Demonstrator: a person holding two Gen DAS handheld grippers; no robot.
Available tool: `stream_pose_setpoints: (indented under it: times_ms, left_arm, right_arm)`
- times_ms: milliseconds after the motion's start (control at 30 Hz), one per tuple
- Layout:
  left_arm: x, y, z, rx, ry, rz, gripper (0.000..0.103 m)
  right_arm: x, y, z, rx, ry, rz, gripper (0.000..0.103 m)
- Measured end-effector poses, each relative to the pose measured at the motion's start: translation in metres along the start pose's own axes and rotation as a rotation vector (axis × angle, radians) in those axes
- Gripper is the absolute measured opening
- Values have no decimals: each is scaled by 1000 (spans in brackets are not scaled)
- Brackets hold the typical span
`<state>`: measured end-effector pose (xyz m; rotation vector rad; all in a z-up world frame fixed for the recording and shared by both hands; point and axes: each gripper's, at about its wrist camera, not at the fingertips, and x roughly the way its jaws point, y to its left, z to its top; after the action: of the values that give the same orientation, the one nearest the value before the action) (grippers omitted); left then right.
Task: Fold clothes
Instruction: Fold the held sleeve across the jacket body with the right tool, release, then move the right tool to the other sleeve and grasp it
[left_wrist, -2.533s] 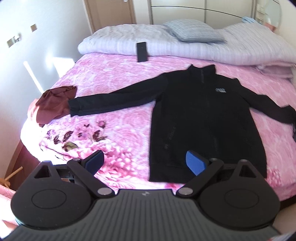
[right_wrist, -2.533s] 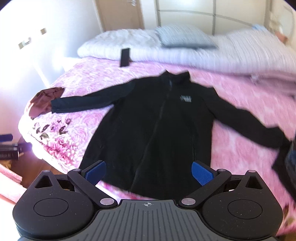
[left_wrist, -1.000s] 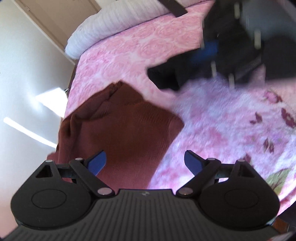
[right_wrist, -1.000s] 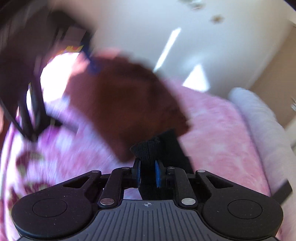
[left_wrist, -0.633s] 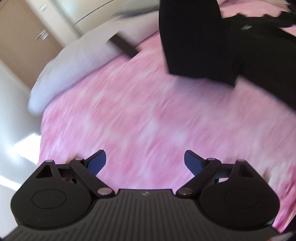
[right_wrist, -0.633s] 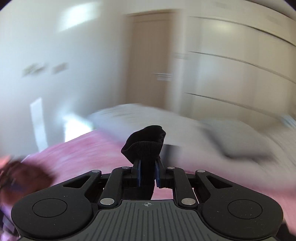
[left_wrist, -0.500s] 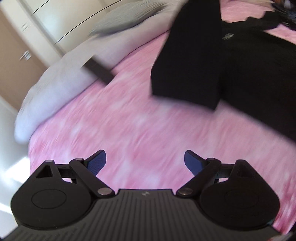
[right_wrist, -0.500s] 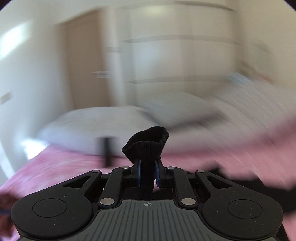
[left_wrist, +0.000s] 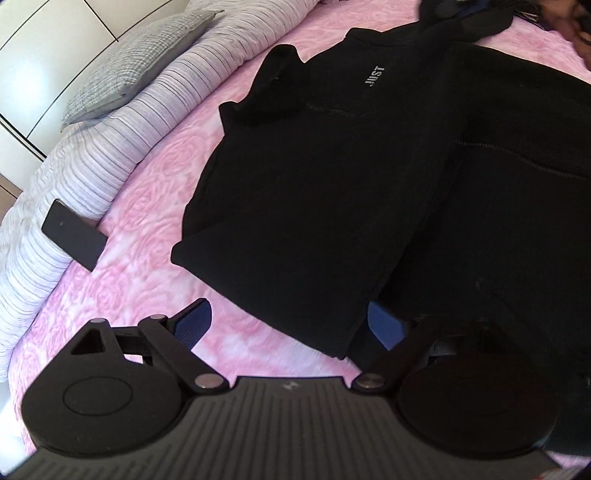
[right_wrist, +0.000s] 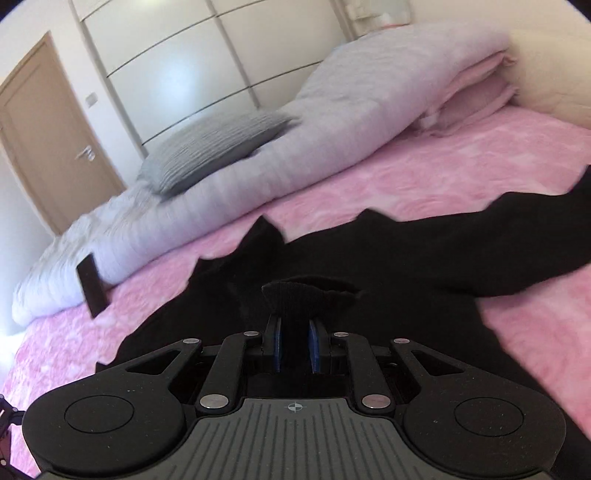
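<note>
A black zip jacket (left_wrist: 369, 155) lies on the pink bedspread (left_wrist: 155, 192), its left sleeve folded across its front. My left gripper (left_wrist: 288, 325) is open and empty, low over the jacket's folded edge, which lies between its blue pads. My right gripper (right_wrist: 294, 345) is shut on the black sleeve cuff (right_wrist: 306, 295) and holds it just above the jacket's body (right_wrist: 369, 258). The jacket's other sleeve (right_wrist: 535, 229) stretches out to the right.
A rolled white striped duvet (right_wrist: 258, 177) with a grey pillow (right_wrist: 214, 147) on it runs along the head of the bed. A black remote (left_wrist: 74, 234) leans against the duvet; it also shows in the right wrist view (right_wrist: 92, 286). Wardrobe doors and a wooden door stand behind.
My right gripper took the left sleeve cuff by the brown garment and swung it across onto the jacket. My left gripper stayed open and moved over to the jacket's folded edge.
</note>
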<state>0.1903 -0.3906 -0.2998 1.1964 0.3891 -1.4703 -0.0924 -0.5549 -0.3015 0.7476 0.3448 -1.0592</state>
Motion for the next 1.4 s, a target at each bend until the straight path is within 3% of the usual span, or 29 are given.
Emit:
stream_pose_setpoints:
  times_ms: [133,333,433,567,600,667,733,800,900,967,1100,1200,1267,1333,1400]
  left_arm:
    - [13,-7,14,1,31,-7,90]
    - [18,-15,34,-37,34,-24,90]
    - [20,-18,39,-59,35,-23,90]
    - [20,-20,41,-98,31,-38,89]
    - [17,-18,42,-109,16,-37,89]
    - [10,-12,44,-146,-13,-42,89]
    - [8,-5,42,-189,-34,-42,90]
    - [14,2,38,-221,-36,-20,90]
    - [32,9,29,-249,4,12,89]
    - [48,4,18,-207,64,10,89]
    - [68,-13,-13,-89,117,-17,89]
    - [67,-6,-26,-150,84,-29,90]
    - [63,-3,-27,-145,86,-30,90]
    - [55,-2,-24,-107,82,-15,89]
    - [44,-2,-19,-86,73,-3,89]
  right_arm:
    - [7,-33,-16,30,73,-38,14]
    - [14,-54,-28,28,163,28,15]
    - [13,-68,-35,58,218,3,15]
    - [-9,-79,-36,101,224,-76,18]
    - [-15,-82,-36,112,225,-96,25]
    - [-26,-88,-36,134,226,-137,54]
    - [-38,-93,-37,155,228,-177,64]
    - [-49,-90,-34,144,209,-173,64]
    - [-56,-63,-28,39,152,-52,63]
    - [-40,-45,-28,-45,143,36,63]
    - [14,-42,-42,-28,239,110,63]
    - [31,-57,-44,-22,221,35,63]
    - [22,-70,-34,34,155,-42,63]
    - [-2,-85,-23,131,109,-59,63]
    - [-27,-97,-12,130,97,-93,63]
